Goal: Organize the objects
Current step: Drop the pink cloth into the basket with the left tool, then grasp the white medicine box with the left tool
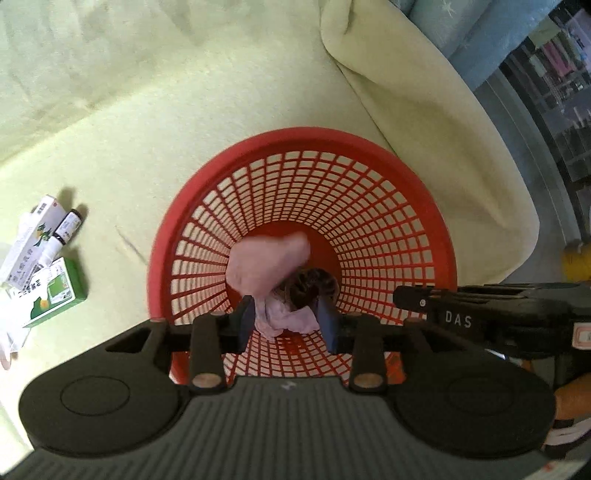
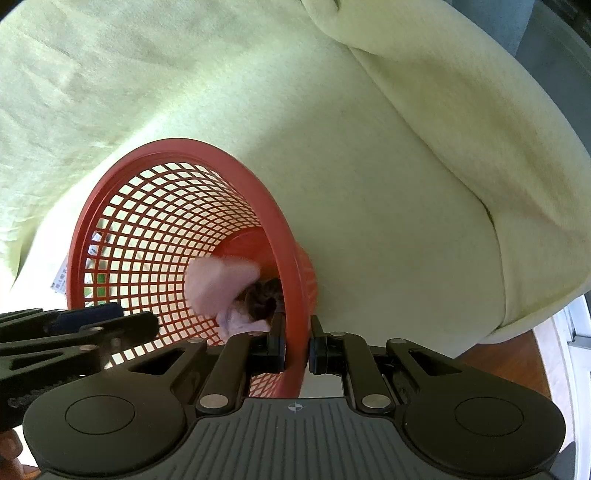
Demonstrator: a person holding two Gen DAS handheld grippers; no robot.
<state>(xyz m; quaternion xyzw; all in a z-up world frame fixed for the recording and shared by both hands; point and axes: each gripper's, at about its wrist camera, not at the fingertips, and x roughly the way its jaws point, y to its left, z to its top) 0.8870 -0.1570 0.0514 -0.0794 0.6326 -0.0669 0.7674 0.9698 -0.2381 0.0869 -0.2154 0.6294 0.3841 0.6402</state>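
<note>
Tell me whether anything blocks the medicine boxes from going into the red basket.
Nothing visible does. The boxes lie on the yellow-green cover beside the red basket, whose open mouth holds only pink cloth and a dark object at the bottom.

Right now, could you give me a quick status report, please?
Left gripper open over red basket, pink cloth dropping inside. Right gripper shut on basket rim. Medicine boxes still outside on the yellow blanket.

Pale yellow-green sofa cover (image 1: 229, 92); blue fabric (image 1: 454, 33) behind it.
</note>
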